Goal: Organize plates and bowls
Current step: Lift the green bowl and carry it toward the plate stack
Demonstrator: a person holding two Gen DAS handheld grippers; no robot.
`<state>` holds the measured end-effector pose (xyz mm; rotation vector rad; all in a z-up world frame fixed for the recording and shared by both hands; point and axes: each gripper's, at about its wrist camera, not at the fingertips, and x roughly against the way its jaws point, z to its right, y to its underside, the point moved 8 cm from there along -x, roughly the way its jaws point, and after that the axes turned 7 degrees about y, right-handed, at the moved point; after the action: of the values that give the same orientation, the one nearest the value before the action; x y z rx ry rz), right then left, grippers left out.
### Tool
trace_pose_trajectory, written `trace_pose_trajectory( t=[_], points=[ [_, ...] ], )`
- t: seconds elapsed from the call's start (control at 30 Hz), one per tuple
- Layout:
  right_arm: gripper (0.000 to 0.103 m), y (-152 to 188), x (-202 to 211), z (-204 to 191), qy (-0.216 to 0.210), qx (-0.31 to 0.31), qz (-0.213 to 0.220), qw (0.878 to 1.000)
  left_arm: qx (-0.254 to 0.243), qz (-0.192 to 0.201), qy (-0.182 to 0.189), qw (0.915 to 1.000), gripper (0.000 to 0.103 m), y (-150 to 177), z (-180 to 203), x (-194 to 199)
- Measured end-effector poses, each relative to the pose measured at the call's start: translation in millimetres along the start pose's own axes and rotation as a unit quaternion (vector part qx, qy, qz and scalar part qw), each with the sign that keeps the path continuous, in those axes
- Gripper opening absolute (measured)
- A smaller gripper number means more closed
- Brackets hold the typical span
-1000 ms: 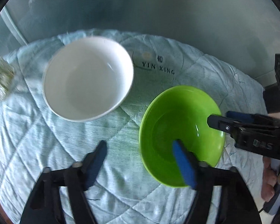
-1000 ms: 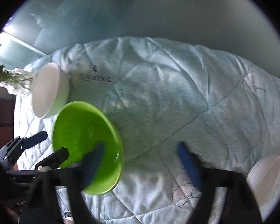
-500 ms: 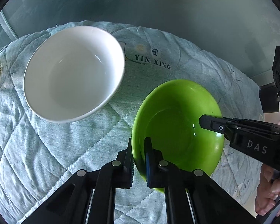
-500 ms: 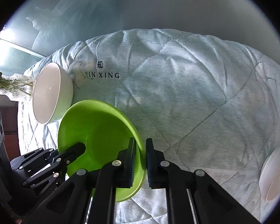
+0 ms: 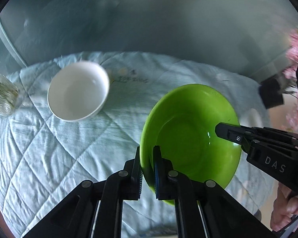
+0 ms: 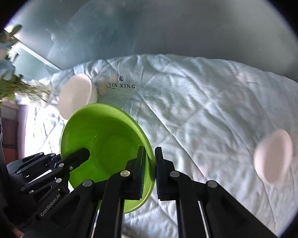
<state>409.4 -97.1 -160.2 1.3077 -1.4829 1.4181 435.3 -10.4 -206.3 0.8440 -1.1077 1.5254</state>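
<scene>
A bright green bowl [image 5: 190, 136] hangs above the quilted cloth, held by both grippers on opposite rims. My left gripper [image 5: 148, 158] is shut on its near rim in the left wrist view. My right gripper [image 6: 150, 164] is shut on the other rim of the green bowl [image 6: 107, 146]. The right gripper [image 5: 220, 129] also reaches in from the right there, and the left gripper [image 6: 85, 154] shows at lower left in the right wrist view. A white bowl [image 5: 78, 91] [image 6: 75, 95] rests on the cloth further back. Another white dish [image 6: 272, 154] lies at the right, blurred.
A pale blue quilted cloth [image 5: 49, 148] [image 6: 208, 103] printed "YIN XING" covers the round table. A glass vase [image 5: 2, 97] with greenery [image 6: 8, 87] stands at the left edge. Pink flowers [image 5: 296, 59] and a dark box [image 5: 271, 95] sit at the right. A hand [image 5: 286, 210] grips the right tool.
Both grippers went from open beside the green bowl's rims to shut on them. They then rose with the bowl, so the table and white bowl look smaller.
</scene>
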Motion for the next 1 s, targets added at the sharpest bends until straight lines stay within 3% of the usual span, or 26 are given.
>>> trace_pose_trajectory(
  t=[0.33, 0.63, 1.0],
  points=[
    [0.008, 59.3, 98.1, 37.1, 0.001, -0.031, 0.039, 0.999, -0.057, 0.026, 0.0, 0.998, 0.005, 48.7, 96.0, 85.9],
    [0.007, 158.1, 139.1, 73.5, 0.003, -0.082, 0.049, 0.995, -0.098, 0.01, 0.016, 0.995, 0.004, 135.1, 165.2, 108.9],
    [0.007, 235.5, 146.7, 77.3, 0.0, -0.098, 0.045, 0.994, -0.082, -0.004, 0.033, 0.9961, 0.003, 217.9, 173.0, 104.2]
  ],
)
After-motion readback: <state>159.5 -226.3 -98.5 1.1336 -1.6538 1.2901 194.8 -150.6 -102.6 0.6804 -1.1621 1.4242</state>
